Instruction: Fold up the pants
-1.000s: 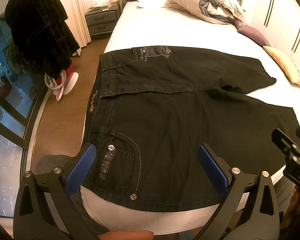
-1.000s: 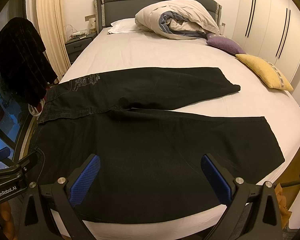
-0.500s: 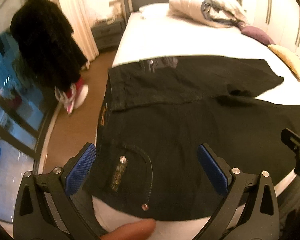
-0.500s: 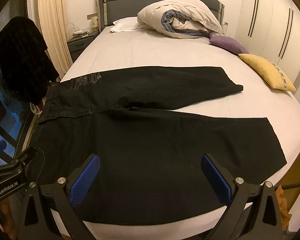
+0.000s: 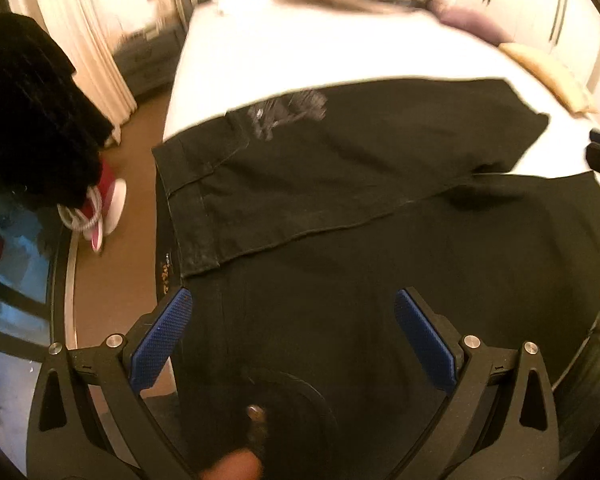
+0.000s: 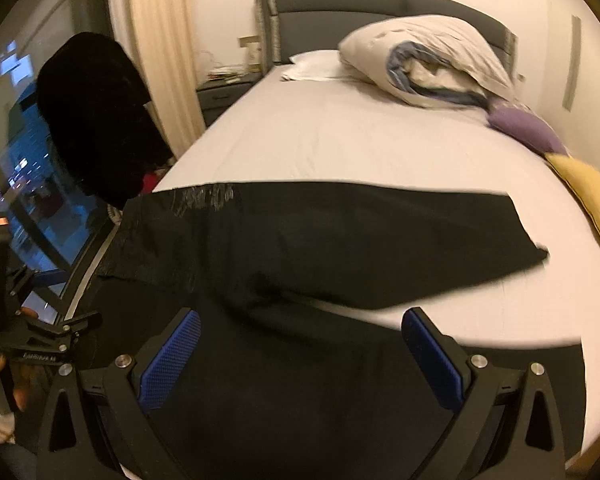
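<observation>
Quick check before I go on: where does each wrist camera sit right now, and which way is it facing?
Left wrist: behind the open left hand-held gripper, over the pants near the waistband, facing up the bed; a fingertip shows below.
Right wrist: behind the open right hand-held gripper, over the near leg, facing the headboard.
Shared: pants, bed, duvet.

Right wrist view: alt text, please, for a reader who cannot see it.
Black pants lie spread flat across a white bed, and the open right gripper hangs over the nearer leg. A rolled duvet and two cushions sit further back.
</observation>
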Tool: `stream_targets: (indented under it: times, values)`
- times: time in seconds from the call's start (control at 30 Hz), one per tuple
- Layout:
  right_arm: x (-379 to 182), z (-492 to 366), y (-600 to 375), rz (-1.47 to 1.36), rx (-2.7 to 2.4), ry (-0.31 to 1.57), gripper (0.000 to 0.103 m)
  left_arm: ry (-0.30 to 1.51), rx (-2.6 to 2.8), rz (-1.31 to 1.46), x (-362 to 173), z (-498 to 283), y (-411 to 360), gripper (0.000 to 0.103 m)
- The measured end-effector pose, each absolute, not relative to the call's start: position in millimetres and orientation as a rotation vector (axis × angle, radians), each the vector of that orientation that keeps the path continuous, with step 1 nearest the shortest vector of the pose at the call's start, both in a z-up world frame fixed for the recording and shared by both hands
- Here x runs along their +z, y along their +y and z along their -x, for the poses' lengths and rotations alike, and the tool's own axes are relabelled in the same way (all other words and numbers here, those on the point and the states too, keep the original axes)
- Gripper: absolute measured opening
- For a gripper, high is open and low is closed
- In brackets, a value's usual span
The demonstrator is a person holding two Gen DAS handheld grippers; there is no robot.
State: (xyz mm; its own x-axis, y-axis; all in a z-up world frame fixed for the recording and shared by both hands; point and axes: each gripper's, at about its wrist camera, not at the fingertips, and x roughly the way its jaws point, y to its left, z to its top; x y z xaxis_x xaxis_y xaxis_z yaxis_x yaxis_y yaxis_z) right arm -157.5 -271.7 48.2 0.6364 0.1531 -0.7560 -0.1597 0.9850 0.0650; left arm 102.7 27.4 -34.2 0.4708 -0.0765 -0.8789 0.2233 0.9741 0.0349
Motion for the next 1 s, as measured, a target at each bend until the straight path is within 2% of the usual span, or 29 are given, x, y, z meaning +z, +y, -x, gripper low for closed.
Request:
stream_targets:
  times: [0.1,0.23,0.43,0.5,0.63,0.67,0.73,0.8,0.87,0.93,0.97,1.0]
  values:
    - [43.1,123.3,-279.4,0.008,0.255,0.901,0.090,1.011,-0.218,-0.143,-24.3,-142.7,37.6,0.103]
    - [27.8,79.1,-281.9,0.076,0.335,0.952,0.083,0.926,-0.302,-0.256,-16.3,-208.0,38.3,0.103]
    - [15.4,28.2,-282.4,0.134,0.451,0.981,0.080,1.031,-0.494,-0.392,-47.7,-317.8,37.1,0.102]
    - [12.2,15.2,-284.5,0.136,0.475,0.980,0.080,1.063,-0.541,-0.409,-55.1,-342.4,35.8,0.097]
    - [3.8,-9.0,-284.2,0.152,0.512,0.989,0.075,1.123,-0.639,-0.404,-66.9,-377.4,35.3,0.094]
    - [1.4,-13.7,-283.7,0.158,0.518,0.994,0.074,1.157,-0.664,-0.399,-73.5,-384.5,34.5,0.091]
    - [-3.1,-19.7,-281.4,0.166,0.528,1.007,0.070,1.225,-0.691,-0.408,-91.4,-395.7,33.6,0.068]
    - [-6.9,-23.7,-279.3,0.170,0.540,1.019,0.068,1.277,-0.716,-0.435,-105.8,-396.8,30.3,0.056]
    - [-9.4,-30.5,-276.5,0.186,0.558,1.023,0.067,1.275,-0.718,-0.435,-108.5,-398.6,30.3,0.054]
    - [-10.2,-38.2,-270.3,0.215,0.574,1.028,0.064,1.277,-0.717,-0.405,-108.1,-402.9,32.5,0.034]
    - [-11.2,-43.3,-267.8,0.230,0.579,1.033,0.063,1.275,-0.712,-0.401,-108.0,-403.2,32.2,0.032]
    - [-12.1,-48.0,-264.4,0.246,0.585,1.038,0.062,1.267,-0.711,-0.403,-107.8,-401.1,30.3,0.026]
